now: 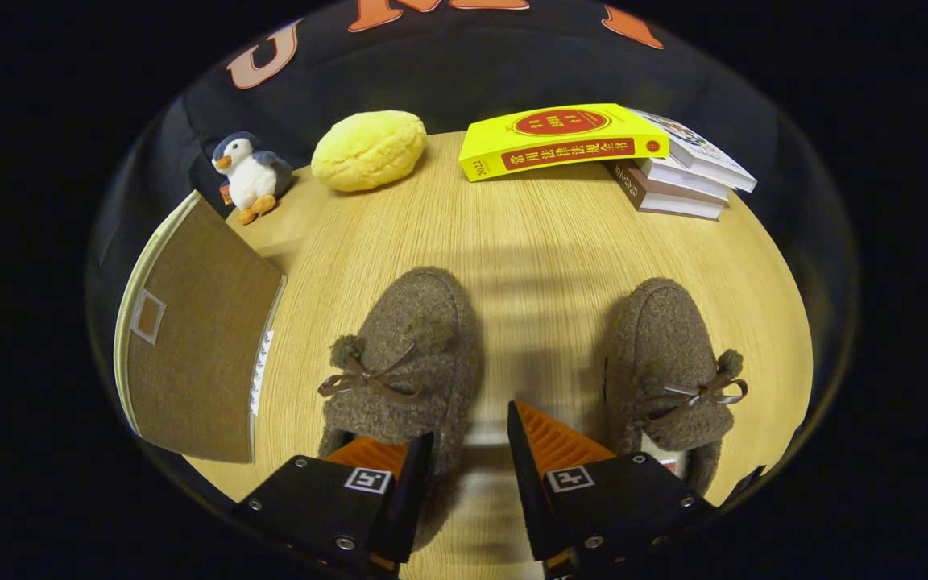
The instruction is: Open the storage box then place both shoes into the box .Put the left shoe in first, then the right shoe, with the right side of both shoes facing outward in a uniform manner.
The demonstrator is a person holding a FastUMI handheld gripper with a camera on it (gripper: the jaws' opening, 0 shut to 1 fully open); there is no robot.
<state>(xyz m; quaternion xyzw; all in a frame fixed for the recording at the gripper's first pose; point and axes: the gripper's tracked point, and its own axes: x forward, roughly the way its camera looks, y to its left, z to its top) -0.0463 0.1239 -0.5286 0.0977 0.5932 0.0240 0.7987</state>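
- Wooden worktop [528,242]: two shoes, storage box [198,346] lid shut.
- Tool [470,451] fingers apart, empty, between left shoe [403,362] & right shoe [669,362].
- Open box 1st; grip lid edge squarely.

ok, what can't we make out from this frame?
- Storage box: lid down, so its inside is hidden; its near corner is cut off by the picture's edge.
- Left shoe: heel hidden behind one of the fingers.
- Right shoe: heel cut off by the other finger.
- Gripper: open, between the shoes, holding nothing.
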